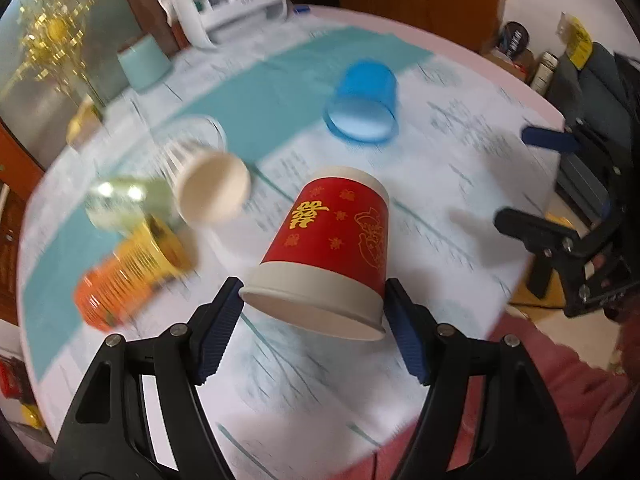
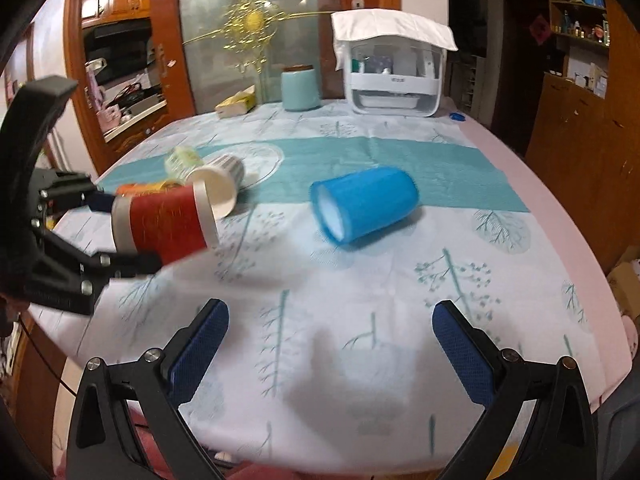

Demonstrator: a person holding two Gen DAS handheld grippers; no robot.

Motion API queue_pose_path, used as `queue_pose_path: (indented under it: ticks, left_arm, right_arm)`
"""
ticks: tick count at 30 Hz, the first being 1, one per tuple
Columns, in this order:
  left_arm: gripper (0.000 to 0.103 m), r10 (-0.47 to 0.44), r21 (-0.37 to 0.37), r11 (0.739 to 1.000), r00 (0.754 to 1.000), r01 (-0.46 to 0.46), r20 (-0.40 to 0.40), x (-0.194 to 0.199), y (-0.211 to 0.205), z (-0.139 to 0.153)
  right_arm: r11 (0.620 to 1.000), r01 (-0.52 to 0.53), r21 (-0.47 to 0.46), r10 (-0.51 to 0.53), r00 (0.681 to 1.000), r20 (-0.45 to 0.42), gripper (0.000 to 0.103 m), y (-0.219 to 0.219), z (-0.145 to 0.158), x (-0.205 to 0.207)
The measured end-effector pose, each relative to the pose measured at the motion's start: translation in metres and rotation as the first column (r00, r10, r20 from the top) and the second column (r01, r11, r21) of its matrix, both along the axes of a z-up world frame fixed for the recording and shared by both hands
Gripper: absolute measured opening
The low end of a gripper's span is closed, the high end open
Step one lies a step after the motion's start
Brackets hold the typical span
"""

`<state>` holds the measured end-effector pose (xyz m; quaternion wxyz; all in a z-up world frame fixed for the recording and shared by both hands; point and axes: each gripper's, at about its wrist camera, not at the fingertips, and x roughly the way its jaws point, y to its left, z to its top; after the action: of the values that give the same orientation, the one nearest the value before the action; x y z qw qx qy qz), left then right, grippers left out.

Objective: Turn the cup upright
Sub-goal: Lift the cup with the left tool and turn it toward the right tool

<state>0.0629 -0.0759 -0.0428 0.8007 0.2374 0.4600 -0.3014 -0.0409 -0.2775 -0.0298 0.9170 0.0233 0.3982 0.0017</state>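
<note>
Wooden doors (image 2: 576,128) and cupboards around a big table (image 2: 540,240) with a white cloth (image 2: 320,340) full of pale green trees and one wide green stripe (image 2: 400,168).

Left claw (image 1: 312,300) closed on a red paper cup (image 1: 336,248), one blue pad (image 1: 218,328) on each side near the white rim. Cup lifted off the cloth and tipped, open mouth toward the camera and bottom pointing away. From the right wrist view, same red paper cup (image 2: 164,228) seen sideways in the air, with the left claw (image 2: 120,236) around it at the left edge.

Right claw (image 2: 332,348) wide open, holding nothing, hanging low over the near part of the cloth. Also seen at the right edge of the left view, right claw (image 1: 556,184) well apart from the red cup.

Past the red cup, a blue plastic cup (image 2: 362,204) lying on its side, mouth toward the camera, alone near the middle of the table. To the left, a heap of other cups lying down: a white striped cup (image 2: 218,184), a pale green cup (image 2: 182,158), and an orange and gold cup (image 1: 128,276), all close together.

Far back on the table, a pale blue jar (image 2: 300,88), a yellow box (image 2: 238,104), and a white plastic case (image 2: 396,84) with a white cloth on top. Behind those, a glass panel with a gold ornament (image 2: 250,24).
</note>
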Motion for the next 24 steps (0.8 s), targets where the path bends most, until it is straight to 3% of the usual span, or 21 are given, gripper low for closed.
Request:
queue_pose_path:
  ticks: [8, 12, 24]
  left_arm:
    - [0.069, 0.004, -0.014, 1.000, 0.997, -0.005, -0.078, -0.016, 0.007, -0.020]
    - [0.070, -0.001, -0.001, 1.000, 0.997, 0.001, -0.079, -0.014, 0.003, -0.024]
    - [0.074, 0.026, -0.012, 1.000, 0.984, -0.029, -0.175, 0.000, 0.009, -0.037]
  right_arm:
    - [0.995, -0.092, -0.025, 0.091, 0.995, -0.045, 0.103, 0.026, -0.003, -0.023]
    - [0.990, -0.133, -0.038, 0.131, 0.990, -0.053, 0.103, 0.032, -0.005, -0.028]
    - [0.976, -0.212, -0.058, 0.206, 0.974, -0.095, 0.103, 0.042, -0.012, -0.017]
